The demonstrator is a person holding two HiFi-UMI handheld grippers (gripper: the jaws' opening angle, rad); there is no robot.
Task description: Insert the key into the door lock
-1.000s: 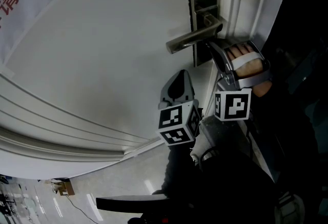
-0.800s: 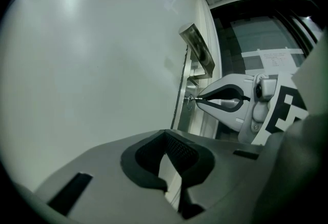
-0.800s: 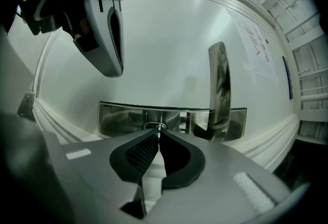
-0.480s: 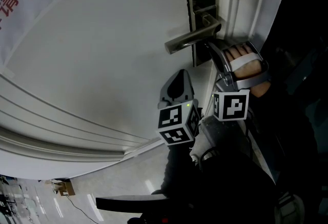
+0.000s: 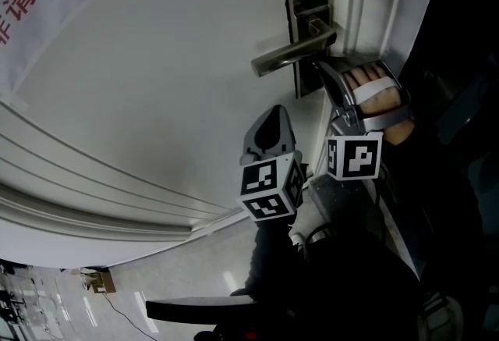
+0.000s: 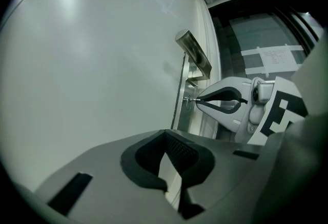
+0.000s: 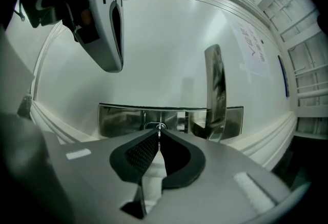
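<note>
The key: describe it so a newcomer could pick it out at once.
On the white door, find the metal lock plate under the lever handle. The key is the small metal sliver pinched by the right tool against that plate. Unlike the long handle, it is tiny and gripped.

Red Chinese characters run across a white notice [image 5: 54, 4] on the door [image 5: 171, 97]; 请勿 can be read, while the rest is cut off at the frame's edge. In the right gripper view, red writing on a posted sheet [image 7: 254, 46] on the door is too small and slanted to read. A paper sheet [image 6: 277, 57] on the dark glass beside the door carries print too small to make out.
</note>
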